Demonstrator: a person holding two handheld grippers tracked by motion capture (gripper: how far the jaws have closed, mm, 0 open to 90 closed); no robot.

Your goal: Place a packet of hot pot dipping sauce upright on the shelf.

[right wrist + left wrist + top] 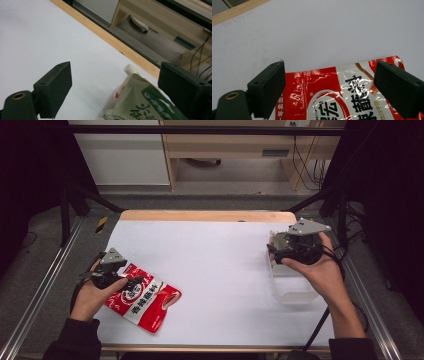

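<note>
- Clearly, the relation that matters is between the left gripper point(131, 281) and the red packet point(145, 302), which lies flat on the white table point(210, 265) at the near left.
- The packet's long axis is seen to run from the left gripper towards the near right, with its far-left corner directly under that gripper.
- In the left gripper view, the jaws are spread wide apart with the red packet point(342, 95) lying below and between them; nothing is clamped.
- The right gripper point(274, 251) is held at the far right, well apart from the red packet, so the left hand point(95, 295) is judged much the nearer.
- The right gripper's jaws are also wide open and empty; a green and white pouch point(140, 102) stands just below them, inside a clear box point(292, 285).
- A short descent and closing by the left gripper would likely be enough for a grasp.
</note>
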